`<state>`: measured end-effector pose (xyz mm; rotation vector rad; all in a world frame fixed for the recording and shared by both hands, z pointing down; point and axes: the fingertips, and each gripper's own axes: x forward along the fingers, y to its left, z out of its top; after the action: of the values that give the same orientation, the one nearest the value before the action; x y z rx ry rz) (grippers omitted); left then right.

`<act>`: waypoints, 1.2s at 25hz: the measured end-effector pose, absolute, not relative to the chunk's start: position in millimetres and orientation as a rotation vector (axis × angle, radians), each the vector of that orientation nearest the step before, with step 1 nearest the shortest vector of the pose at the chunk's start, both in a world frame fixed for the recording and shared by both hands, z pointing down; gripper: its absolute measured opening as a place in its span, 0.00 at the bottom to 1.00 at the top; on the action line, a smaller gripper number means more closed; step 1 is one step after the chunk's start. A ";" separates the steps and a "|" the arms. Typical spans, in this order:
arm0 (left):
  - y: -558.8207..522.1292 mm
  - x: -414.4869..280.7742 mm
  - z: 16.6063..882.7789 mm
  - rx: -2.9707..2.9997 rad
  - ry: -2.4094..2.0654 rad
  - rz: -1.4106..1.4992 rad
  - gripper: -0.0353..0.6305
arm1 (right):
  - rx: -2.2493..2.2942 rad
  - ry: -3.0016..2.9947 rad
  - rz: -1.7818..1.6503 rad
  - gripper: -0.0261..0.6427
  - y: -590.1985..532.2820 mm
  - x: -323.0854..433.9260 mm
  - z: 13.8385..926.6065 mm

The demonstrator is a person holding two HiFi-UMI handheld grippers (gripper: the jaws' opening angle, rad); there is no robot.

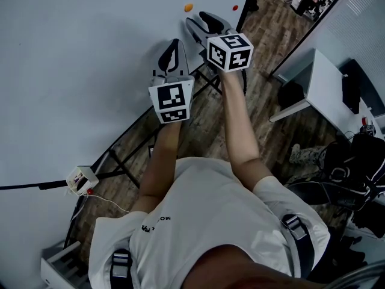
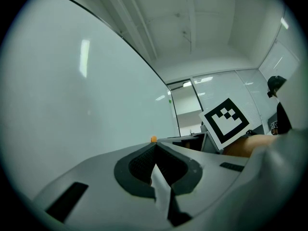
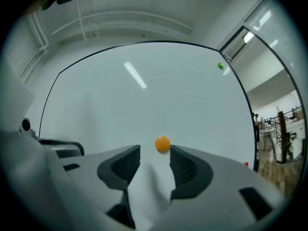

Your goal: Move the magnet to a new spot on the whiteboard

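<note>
Two grippers point at the whiteboard (image 1: 90,71), each held out by a bare arm. The right gripper (image 3: 155,148) has its jaws spread wide and pinches nothing. The orange magnet (image 3: 162,144) sticks to the whiteboard just past the jaw tips, in line with the gap and a little toward the 3 o'clock jaw; neither pad presses on it.

In the head view the orange magnet lies at 11 o'clock of the right gripper, high on the board near its edge. A red magnet (image 1: 235,7) sits at 3 o'clock of it, well apart, by the board's frame. In the right gripper view a green magnet (image 3: 220,66) shows at 1 o'clock, close to the frame.

The left gripper (image 2: 154,147) has its jaws pressed together with nothing between them. In the head view it is at 7 o'clock of the right gripper, farther from the orange magnet.
</note>
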<state>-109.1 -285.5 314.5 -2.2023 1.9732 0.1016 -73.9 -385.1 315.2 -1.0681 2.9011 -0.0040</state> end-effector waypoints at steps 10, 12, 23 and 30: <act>-290.5 -111.1 318.6 -2.200 1.980 0.089 0.06 | -1.057 2.928 0.049 0.34 -399.8 -82.1 307.1; -291.3 -111.0 319.5 -2.198 1.983 0.088 0.06 | -1.057 2.941 0.065 0.34 -402.2 -83.0 307.1; -297.5 -110.8 320.5 -2.207 1.983 0.079 0.06 | -1.054 2.984 0.106 0.34 -413.4 -88.5 305.4; -301.4 -111.3 321.5 -2.203 1.984 0.066 0.06 | -1.056 2.993 0.109 0.33 -419.0 -90.5 307.1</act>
<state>-111.3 -301.4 321.5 -2.2026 1.9840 0.0657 -90.5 -419.0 307.1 -1.0559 2.9932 0.1093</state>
